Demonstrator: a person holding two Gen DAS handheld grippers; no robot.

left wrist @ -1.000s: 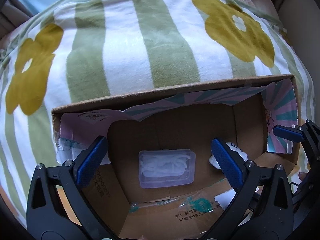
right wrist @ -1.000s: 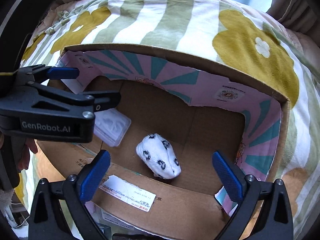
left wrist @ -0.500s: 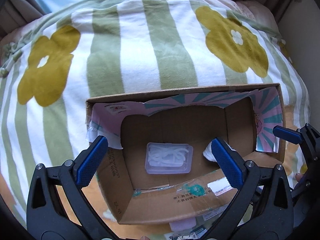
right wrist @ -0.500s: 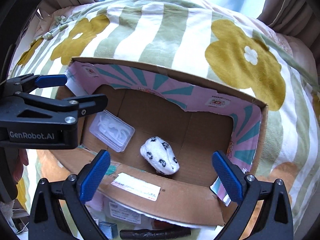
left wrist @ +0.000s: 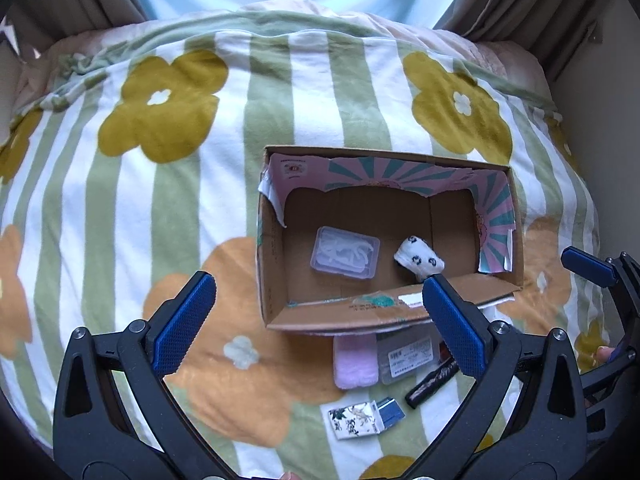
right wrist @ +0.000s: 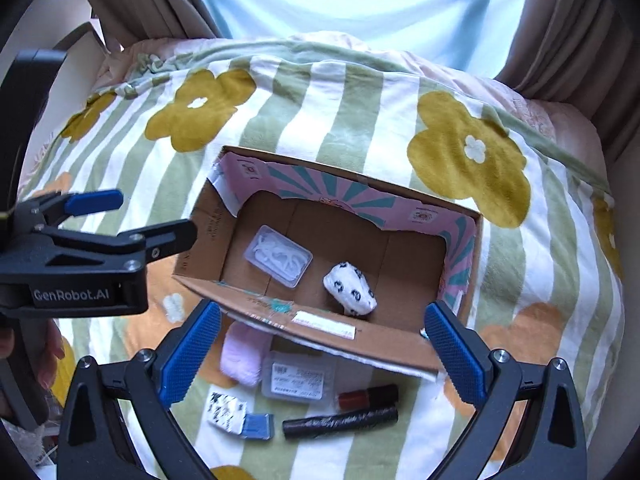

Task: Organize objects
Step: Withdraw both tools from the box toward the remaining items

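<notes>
An open cardboard box lies on the flowered blanket. Inside it are a clear plastic case and a white rolled sock with black spots. In front of the box lie a pink cloth, a clear labelled case, a patterned packet with a blue card, a black roll and a dark red-capped tube. My left gripper is open and empty, raised well above the box. My right gripper is open and empty too.
The striped blanket with yellow and orange flowers covers the whole bed. Curtains and a bright window stand behind it. The other gripper and a hand holding it show at the left of the right wrist view.
Both grippers have pulled up and back from the box, which now looks much smaller. The items lying in front of the box have come into view.
</notes>
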